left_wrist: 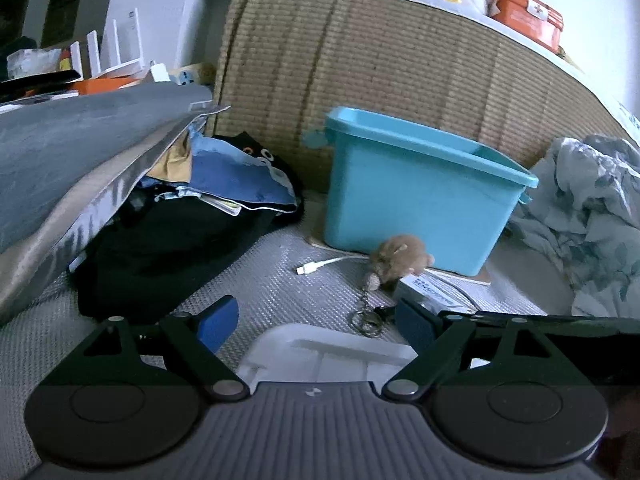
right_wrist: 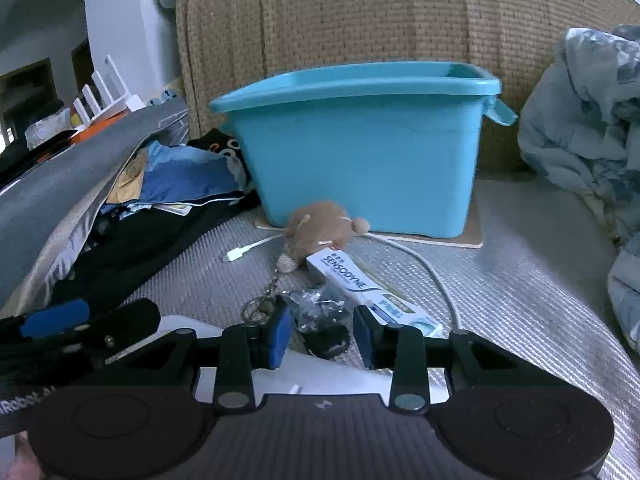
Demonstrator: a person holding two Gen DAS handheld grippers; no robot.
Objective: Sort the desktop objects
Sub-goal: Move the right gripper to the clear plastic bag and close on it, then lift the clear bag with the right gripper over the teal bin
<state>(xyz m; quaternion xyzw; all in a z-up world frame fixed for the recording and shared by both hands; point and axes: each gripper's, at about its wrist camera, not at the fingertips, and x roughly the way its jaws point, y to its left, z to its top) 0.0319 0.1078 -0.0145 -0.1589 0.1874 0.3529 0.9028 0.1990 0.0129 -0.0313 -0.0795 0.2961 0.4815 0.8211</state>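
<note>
1. The left gripper [left_wrist: 316, 322] is seen spread wide, and nothing is pinched between its blue pads [left_wrist: 216, 326]; a white lid-like object [left_wrist: 320, 354] lies below and between them (what it is cannot be told).
2. The right gripper [right_wrist: 320, 332] is held about half spread, its jaws standing on either side of a small dark bundle [right_wrist: 320, 312], which looks like a clear bag with black parts; whether the pads press on it cannot be told.
3. A plush keychain [right_wrist: 320, 228] is seen ahead of the right gripper, lying against the foot of the blue bin [right_wrist: 360, 152], with its chain and ring [right_wrist: 258, 308] reaching back to just beside the right gripper's left pad.
4. A toothpaste box [right_wrist: 360, 288] lies slanted, one end touching the plush, the other end near the right pad.
5. On the box the word "SENSODYNE" can be read; the smaller print is not readable.
6. A white cable [right_wrist: 424, 268] is laid on the mat [right_wrist: 520, 280], its plug [right_wrist: 236, 255] left of the plush.
7. The bin stands upright on a thin board [right_wrist: 460, 242], well ahead of both grippers.
8. At the lower left edge of the right view, the letters "iRobot" are partly seen on the other tool.
</note>
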